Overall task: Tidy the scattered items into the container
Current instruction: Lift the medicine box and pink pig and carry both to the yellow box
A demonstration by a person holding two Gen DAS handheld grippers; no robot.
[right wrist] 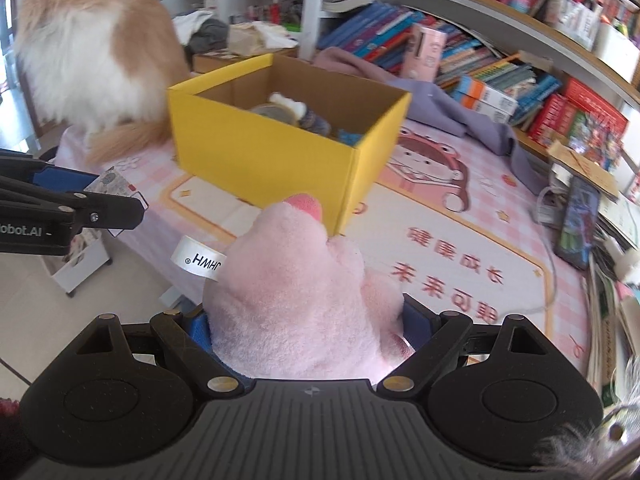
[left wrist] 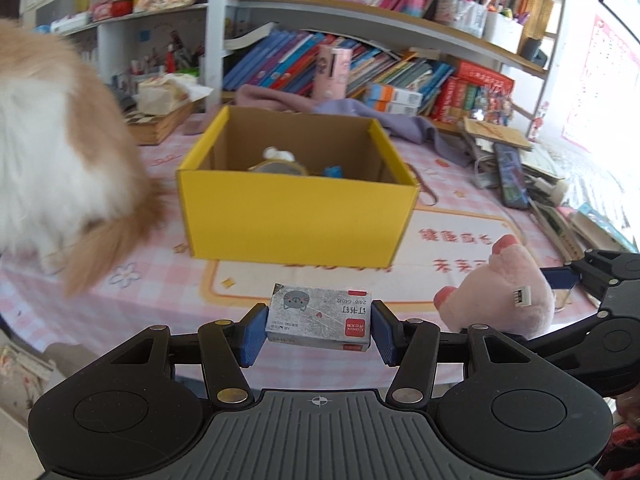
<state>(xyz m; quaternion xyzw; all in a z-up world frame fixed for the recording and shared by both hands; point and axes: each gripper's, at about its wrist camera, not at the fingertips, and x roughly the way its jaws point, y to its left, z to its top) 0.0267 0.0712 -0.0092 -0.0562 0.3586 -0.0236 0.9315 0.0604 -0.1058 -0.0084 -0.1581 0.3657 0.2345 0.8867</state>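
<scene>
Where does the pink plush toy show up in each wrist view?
Left wrist: the pink plush toy sits at lower right, held in the right claw, beside the staple box.
Right wrist: it fills the centre foreground, clamped in that camera's own claw.
Shared landmark: the yellow box, behind the toy in both views.

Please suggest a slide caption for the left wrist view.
Left gripper holds a staple box before the yellow box, a cat alongside.

pink table (left wrist: 460,240) bears yellow box (left wrist: 296,216).
</scene>
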